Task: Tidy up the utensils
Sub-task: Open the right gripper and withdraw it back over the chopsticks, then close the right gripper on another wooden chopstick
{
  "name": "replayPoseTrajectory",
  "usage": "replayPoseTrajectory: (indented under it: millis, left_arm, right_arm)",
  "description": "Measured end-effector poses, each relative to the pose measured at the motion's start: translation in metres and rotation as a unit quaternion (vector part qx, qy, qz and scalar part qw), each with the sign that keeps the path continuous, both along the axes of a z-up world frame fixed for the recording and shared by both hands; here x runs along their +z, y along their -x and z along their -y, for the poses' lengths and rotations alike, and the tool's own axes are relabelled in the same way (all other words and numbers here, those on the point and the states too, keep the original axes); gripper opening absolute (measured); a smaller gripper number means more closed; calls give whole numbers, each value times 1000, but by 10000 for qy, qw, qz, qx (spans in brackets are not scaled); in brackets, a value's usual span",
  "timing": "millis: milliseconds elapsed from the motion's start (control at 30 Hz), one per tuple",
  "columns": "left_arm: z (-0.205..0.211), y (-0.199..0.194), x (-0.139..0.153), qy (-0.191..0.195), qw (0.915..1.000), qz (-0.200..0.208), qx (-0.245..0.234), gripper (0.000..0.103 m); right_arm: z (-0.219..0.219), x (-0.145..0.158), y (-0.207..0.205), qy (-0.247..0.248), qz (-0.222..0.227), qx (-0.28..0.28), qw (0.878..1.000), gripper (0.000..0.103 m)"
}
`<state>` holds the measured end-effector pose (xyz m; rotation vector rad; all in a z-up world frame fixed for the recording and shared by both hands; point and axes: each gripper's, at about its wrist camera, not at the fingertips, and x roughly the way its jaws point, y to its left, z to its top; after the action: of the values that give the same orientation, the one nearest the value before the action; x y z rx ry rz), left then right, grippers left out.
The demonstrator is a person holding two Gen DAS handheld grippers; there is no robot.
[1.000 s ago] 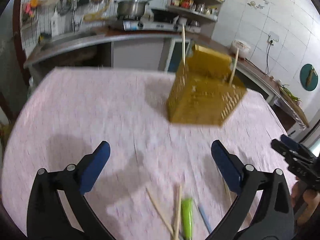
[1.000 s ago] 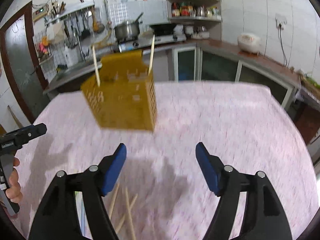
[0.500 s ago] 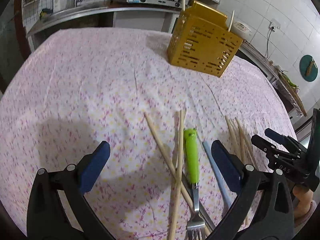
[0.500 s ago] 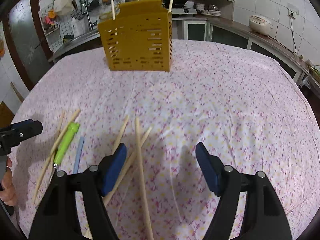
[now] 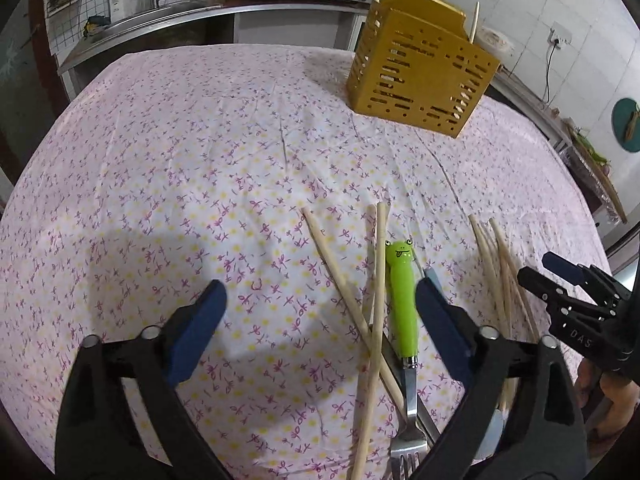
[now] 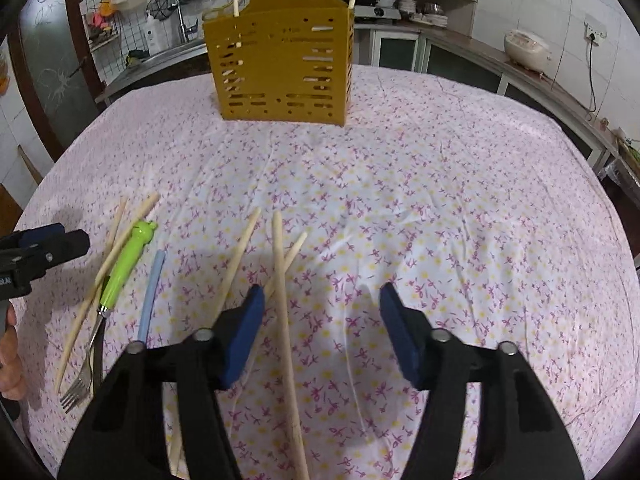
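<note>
A yellow slotted utensil holder (image 5: 420, 76) (image 6: 280, 56) stands at the far side of the table with two chopsticks upright in it. A green frog-handled fork (image 5: 402, 304) (image 6: 120, 276), a pale blue handle (image 6: 151, 292) and several wooden chopsticks (image 5: 374, 320) (image 6: 284, 316) lie loose on the near cloth. My left gripper (image 5: 320, 324) is open and empty, low over the chopsticks and fork. My right gripper (image 6: 322, 332) is open and empty, low over another group of chopsticks.
The table carries a pink floral cloth (image 5: 200, 160). A kitchen counter with a stove, pots and shelves (image 6: 400, 0) runs behind it. A rice cooker (image 6: 526, 50) sits on the right counter. The table edge lies close to the right of the utensils.
Both grippers have tilted down and come lower toward the table. The loose chopsticks and fork have come into full view. The holder now looks farther off. Both stay open.
</note>
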<state>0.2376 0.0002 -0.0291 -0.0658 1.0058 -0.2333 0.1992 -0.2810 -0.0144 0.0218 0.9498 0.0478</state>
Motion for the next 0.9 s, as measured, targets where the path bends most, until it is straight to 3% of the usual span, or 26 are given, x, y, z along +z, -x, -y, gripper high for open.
replayPoseTrajectory:
  millis: [167,533,733,900]
  left_arm:
    - [5,-13,-6,-130,9996,-257,60,71]
    - [14,-39,-18,-402,9969,-665,94,48]
    - [19,-50,-20,-551,9955,-761,116,42]
    - [29,-57,-21,-811,9934,-816,-12,37]
  right_arm:
    - [-4,3,-12,-66,-31,129,9999,47]
    - [-18,5,-37,-11,-164,370,9992,29]
    - [-25,-5,-49,56,-431,481,9979,22]
    - [-23,-6,-57,131,-498,417,9978,9]
